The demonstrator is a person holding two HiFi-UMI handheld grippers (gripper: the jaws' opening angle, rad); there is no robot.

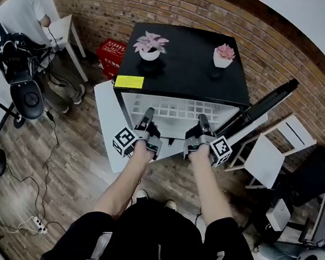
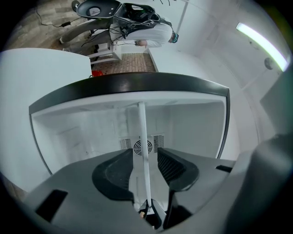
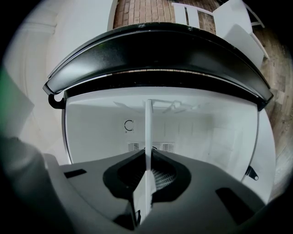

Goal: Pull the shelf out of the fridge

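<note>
The black mini fridge (image 1: 182,69) stands open, and its white wire shelf (image 1: 180,110) shows inside. My left gripper (image 1: 148,115) and right gripper (image 1: 202,122) both reach to the shelf's front edge, side by side. In the left gripper view the shelf (image 2: 142,132) runs edge-on between the jaws of the left gripper (image 2: 144,157), with a gap on each side, so it is open around the shelf. In the right gripper view the right gripper (image 3: 147,167) is shut on the shelf (image 3: 148,132), its pads against the white edge.
Two potted pink plants (image 1: 150,44) (image 1: 223,54) stand on the fridge top. The black-and-white fridge door (image 1: 263,110) angles out at the right. A white panel (image 1: 103,121) lies left of the fridge. A person (image 1: 21,9), a red crate (image 1: 112,54), white chairs (image 1: 272,153) and floor cables (image 1: 46,158) surround it.
</note>
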